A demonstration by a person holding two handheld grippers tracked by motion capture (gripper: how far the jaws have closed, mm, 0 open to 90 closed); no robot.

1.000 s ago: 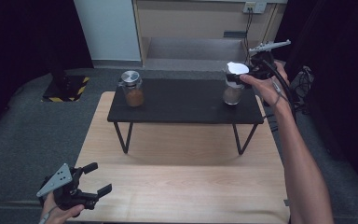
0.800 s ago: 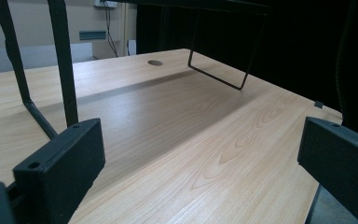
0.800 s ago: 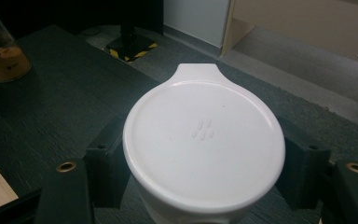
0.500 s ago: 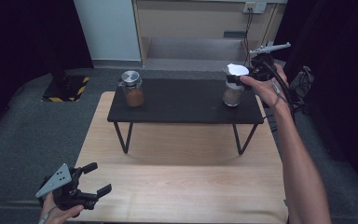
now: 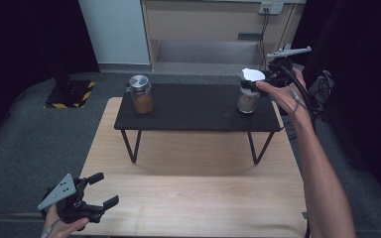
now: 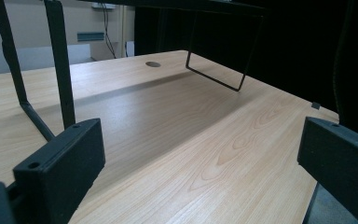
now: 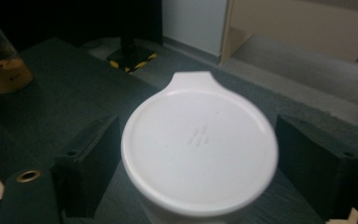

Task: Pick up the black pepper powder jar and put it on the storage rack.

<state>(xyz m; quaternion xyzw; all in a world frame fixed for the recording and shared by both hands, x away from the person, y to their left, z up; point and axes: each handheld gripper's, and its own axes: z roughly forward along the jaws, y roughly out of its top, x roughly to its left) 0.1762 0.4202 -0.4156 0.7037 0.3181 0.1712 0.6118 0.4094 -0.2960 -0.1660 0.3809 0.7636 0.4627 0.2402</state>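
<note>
white lid [image 7: 199, 145]: round, smooth matte plastic, small tab on its far edge, faint embossed mark in the middle; sits on top of the right jar.
right jar [image 5: 247, 99]: clear glass, pale powdery fill; stands at the right end of the black shelf, well apart from the left jar.
right gripper [image 5: 252, 84]: black blocky jaws, grey plate on top; jaws have just been opening and now stand off either side of the white lid with a gap on both sides, lid between them, released.
black shelf [image 5: 198, 116]: flat dark matte top on thin black wire legs, standing on the far half of the wooden table.
wooden table [image 5: 198, 198]: pale wood grain, smooth.
left jar [image 5: 141, 94]: glass, shiny metal lid, orange-brown fill; at the left end of the black shelf.
left gripper [image 5: 101, 191]: black jaws spread wide, nothing between them; low over the near left corner of the wooden table, far from the black shelf.
change: a second ago the right gripper was clamped on the white lid, now let go; jars and left gripper same place.
</note>
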